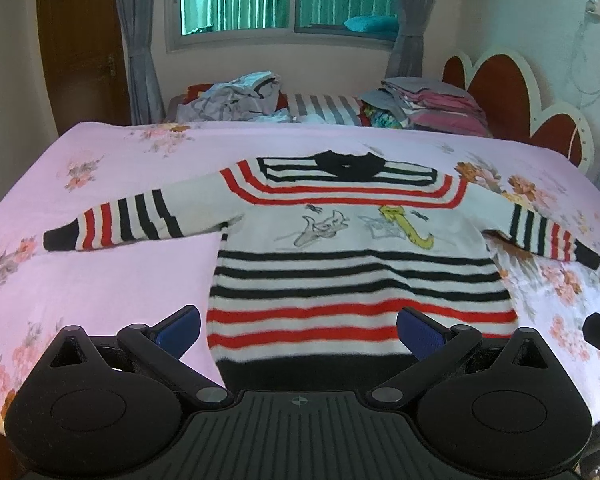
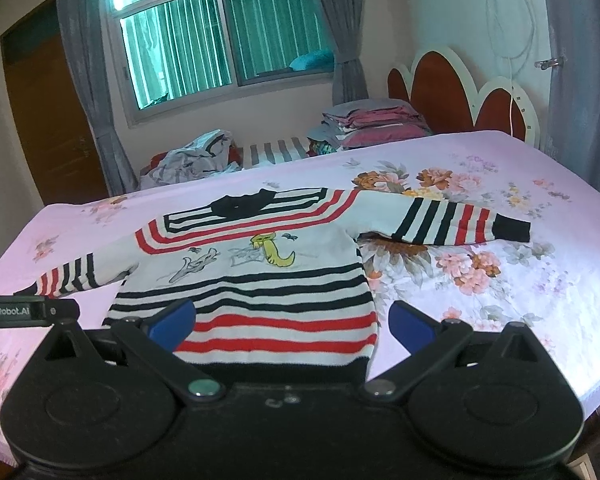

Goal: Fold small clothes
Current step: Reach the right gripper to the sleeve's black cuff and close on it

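Striped sweater (image 1: 352, 264) flat on bed (image 1: 100, 280), both tools (image 1: 298, 334) (image 2: 290, 326) wide open, empty; next: grab a sleeve, fold inward.

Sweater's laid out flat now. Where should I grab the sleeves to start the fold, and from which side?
Take each sleeve of the sweater at its black cuff, coming in from the outer ends. Both sleeves lie spread straight out, so the cuffs are free edges. Both grippers, left and right, hang open at the hem.

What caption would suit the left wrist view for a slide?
Open left gripper poised at the hem of a striped sweater spread flat, sleeves out, on a pink floral bedsheet.
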### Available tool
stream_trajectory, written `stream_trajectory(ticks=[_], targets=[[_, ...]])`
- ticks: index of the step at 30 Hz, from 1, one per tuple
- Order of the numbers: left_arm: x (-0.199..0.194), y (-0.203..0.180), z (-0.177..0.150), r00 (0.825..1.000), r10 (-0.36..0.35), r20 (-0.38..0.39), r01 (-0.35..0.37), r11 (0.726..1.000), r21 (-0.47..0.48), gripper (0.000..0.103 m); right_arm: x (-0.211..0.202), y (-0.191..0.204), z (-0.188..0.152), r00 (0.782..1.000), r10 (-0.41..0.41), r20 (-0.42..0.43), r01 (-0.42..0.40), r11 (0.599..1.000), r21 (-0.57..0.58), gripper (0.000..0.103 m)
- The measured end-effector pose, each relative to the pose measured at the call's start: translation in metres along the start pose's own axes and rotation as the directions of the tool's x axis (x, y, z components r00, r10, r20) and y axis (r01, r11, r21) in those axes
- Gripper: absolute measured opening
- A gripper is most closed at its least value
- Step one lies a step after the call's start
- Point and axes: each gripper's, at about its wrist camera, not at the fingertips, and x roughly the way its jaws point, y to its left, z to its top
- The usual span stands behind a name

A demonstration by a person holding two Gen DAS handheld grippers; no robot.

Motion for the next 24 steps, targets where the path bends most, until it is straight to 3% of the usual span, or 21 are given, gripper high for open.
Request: stream_trajectory(ticks=[24], targets=[[0.145, 0.031, 0.097, 0.997, -0.070, -0.037, 0.071, 0.996, 0.051, 0.103, 0.114, 0.038, 0.061, 0.989, -0.145, 0.007, 0.143, 0.986, 0.082, 0.103]])
